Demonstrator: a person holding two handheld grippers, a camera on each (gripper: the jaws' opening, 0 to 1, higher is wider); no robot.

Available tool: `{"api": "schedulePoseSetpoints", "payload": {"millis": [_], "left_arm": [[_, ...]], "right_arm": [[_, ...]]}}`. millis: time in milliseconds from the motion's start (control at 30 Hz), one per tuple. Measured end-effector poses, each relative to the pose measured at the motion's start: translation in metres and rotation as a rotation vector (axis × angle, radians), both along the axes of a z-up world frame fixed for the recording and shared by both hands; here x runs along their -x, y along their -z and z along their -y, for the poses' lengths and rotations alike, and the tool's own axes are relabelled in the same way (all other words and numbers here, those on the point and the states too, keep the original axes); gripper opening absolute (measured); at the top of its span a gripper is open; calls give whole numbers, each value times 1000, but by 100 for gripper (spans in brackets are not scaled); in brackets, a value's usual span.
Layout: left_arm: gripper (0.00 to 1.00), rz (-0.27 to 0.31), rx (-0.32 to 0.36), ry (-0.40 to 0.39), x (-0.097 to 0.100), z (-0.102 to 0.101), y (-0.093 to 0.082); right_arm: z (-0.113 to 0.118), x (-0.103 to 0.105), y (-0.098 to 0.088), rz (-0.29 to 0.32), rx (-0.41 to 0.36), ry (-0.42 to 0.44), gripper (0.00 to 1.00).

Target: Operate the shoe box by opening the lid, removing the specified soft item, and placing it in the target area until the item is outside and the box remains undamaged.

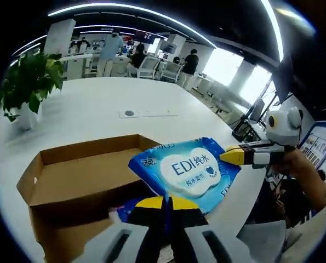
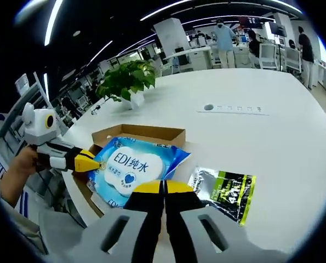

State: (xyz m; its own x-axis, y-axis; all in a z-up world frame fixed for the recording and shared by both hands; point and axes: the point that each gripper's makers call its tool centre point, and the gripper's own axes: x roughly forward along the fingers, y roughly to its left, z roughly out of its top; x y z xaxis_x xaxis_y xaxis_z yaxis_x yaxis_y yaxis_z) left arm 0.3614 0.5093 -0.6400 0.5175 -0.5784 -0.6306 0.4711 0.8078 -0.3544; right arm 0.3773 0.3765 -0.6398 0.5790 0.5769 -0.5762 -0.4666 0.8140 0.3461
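The blue wipes pack (image 1: 186, 172) is lifted above the open shoe box (image 1: 78, 178), pinched at opposite ends by both grippers. The left gripper (image 1: 166, 204) has its jaws pressed together on the near edge; the right gripper (image 2: 164, 189) pinches the other edge. The bare white desk (image 2: 272, 137) lies on the right gripper's side — beside a green-black packet (image 2: 224, 192) — so that gripper is nearer.

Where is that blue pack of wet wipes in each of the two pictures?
Left gripper view: the blue wipes pack sits just right of centre, above this view's own closed jaws, over the open cardboard box.
Right gripper view: the same pack sits left of centre, above the closed jaws, again over the box.
Shared landmark: the potted plant on the white table.
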Motion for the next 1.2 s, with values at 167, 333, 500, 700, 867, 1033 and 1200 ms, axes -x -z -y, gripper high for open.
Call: {"api": "schedulePoseSetpoints", "payload": {"millis": [167,333,500,700,867,1033,1200], "left_arm": [[1,2,0,17,-5,17,0],[1,6,5,32,-9,31,-1],[1,17,2,52,-15,49,-3],[1,24,10,68,-19,68,-2],[1,27,11,86,-22,82,0],[1,31,2,111,-25,94,3],[1,25,-7,128,-28,104,11]], "right_arm": [[18,-5,-2,6,6,30,0],[34,-8,-4,11,11,57,0],[51,-11,-4,13,23,84,0],[71,-13,-3,17,32,117,0],[82,-14,-2,20,47,132,0],[94,-17,2,18,62,147,0],[103,-20,9,12,72,157,0]]}}
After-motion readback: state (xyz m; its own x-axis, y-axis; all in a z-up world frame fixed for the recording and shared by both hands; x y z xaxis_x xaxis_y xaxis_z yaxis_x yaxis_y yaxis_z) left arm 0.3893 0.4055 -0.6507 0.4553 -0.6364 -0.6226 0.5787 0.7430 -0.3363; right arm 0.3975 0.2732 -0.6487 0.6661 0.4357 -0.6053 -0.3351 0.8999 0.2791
